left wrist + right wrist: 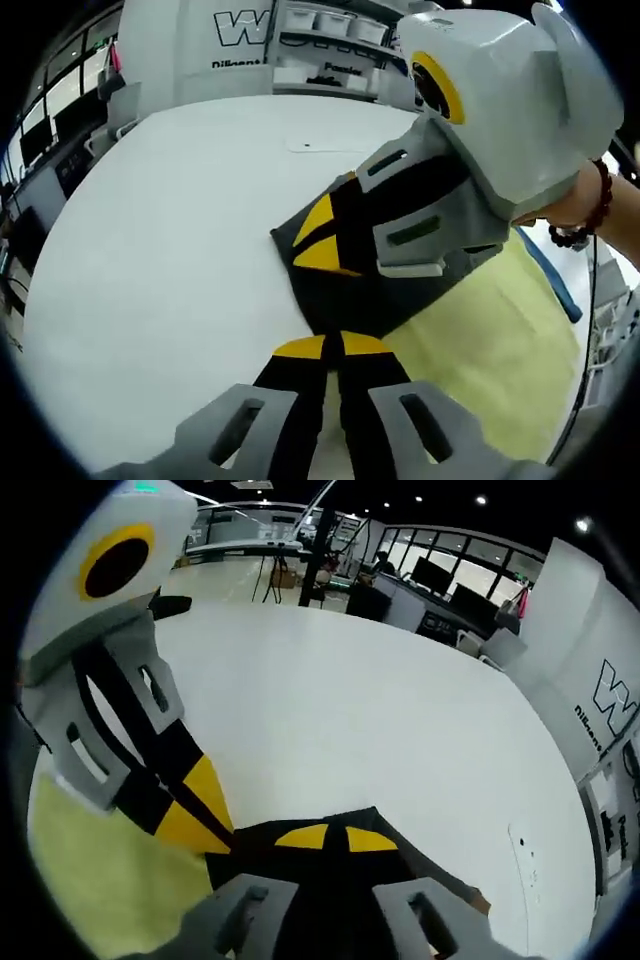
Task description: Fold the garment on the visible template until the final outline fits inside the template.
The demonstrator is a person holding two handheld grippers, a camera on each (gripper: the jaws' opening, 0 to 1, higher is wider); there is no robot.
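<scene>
Left gripper view: a white table [170, 260] spans the scene, with shelving and white panels bearing dark lettering [240, 25] behind. A dark garment [345, 300] lies on a pale yellow template [490, 350], one corner reaching onto the bare table. The left gripper [335, 350] has its jaws pressed together on the garment's near edge. The right gripper [315, 240] enters from the right, jaws closed on the far corner.

Right gripper view: the same table [380, 710] runs toward an open office with desks, monitors and ceiling lights. The right gripper [335, 838] pinches the garment [330, 875]; the left gripper [195, 815] pinches it beside the template [100, 870].
</scene>
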